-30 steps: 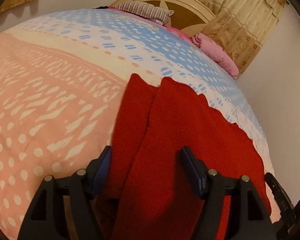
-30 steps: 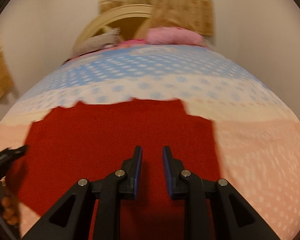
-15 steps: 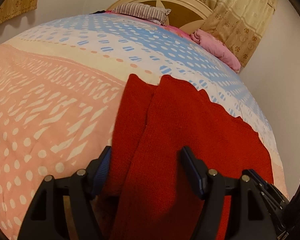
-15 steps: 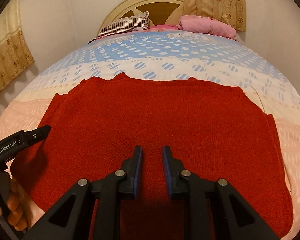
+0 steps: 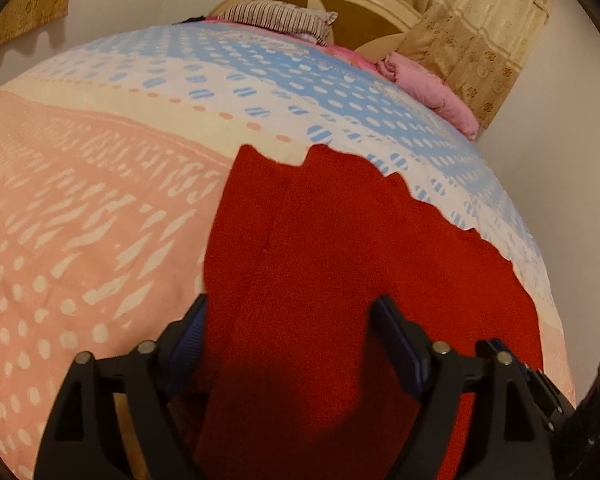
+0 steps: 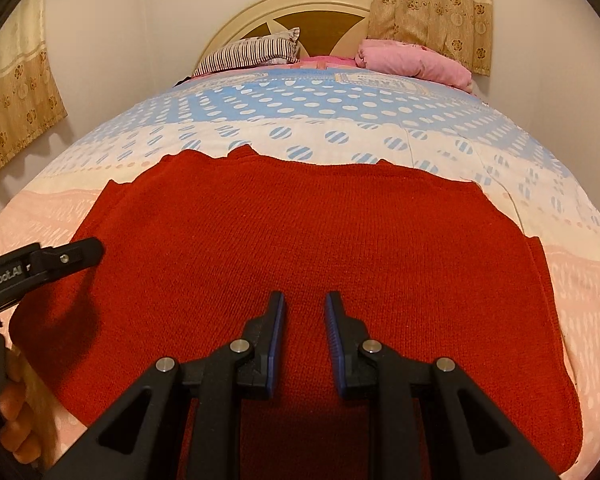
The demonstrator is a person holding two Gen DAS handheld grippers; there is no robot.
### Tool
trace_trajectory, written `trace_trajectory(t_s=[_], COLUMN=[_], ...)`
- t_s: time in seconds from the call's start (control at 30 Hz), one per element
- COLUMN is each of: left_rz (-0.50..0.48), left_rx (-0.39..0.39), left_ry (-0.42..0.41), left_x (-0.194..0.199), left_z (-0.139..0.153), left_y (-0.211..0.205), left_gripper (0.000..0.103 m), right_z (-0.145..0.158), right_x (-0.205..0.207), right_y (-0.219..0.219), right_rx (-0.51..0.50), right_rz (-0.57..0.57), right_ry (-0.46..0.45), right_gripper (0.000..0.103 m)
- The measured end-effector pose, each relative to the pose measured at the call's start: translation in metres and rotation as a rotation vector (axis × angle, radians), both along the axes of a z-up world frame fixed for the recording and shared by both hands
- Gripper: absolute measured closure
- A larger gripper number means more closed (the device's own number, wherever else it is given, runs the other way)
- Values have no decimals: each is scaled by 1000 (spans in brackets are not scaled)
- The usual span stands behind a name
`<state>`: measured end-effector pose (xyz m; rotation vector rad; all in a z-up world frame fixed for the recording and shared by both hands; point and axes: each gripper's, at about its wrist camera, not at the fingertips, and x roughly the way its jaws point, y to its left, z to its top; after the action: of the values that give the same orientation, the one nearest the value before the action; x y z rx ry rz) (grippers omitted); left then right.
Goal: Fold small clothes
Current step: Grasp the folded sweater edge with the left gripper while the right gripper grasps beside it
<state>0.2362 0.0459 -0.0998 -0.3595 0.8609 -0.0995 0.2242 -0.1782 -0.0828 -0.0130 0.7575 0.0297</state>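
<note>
Red sweater [image 6: 320, 240] flat on bedspread [image 6: 300, 120], long axis crosswise; left hand-held gripper [image 5: 292, 344] spread, right hand-held gripper [image 6: 305, 320] narrowly parted.

Our left gripper [image 5: 290, 338]: jaws spread wide, fingers pointing toward 12 o'clock, blue pads [image 5: 396, 344] facing inward, red fabric lying in gap between them; no clamp visible. We see same gripper from right wrist view [image 6: 66, 258] at 9 o'clock, black finger reaching toward 3 o'clock, our left hand [image 6: 14, 416] wrapped around its handle at 8 o'clock. Our right gripper [image 6: 305, 334]: jaws parted narrowly, fingers toward 12 o'clock, low over cloth, nothing between pads.
</note>
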Motion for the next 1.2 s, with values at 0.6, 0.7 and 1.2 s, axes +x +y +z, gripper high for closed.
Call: trace_trajectory(t_s=[0.6,0.7,1.2], left_rz=[-47,-79,-298], left_rx=[-13,15,159], left_ry=[-88,-127,-227], left_x=[-6,-6,-9], left_z=[16,30,40], left_y=[-15,-25,-88], left_gripper=[78,80,80], right_z=[1,1,-1], right_x=[0,-1,0], right_y=[2,0,-17], right_rx=[-14,-4,141], right_rz=[-2,-1,10], right_ry=[-3,-4,-2], right_gripper=[82,82,81])
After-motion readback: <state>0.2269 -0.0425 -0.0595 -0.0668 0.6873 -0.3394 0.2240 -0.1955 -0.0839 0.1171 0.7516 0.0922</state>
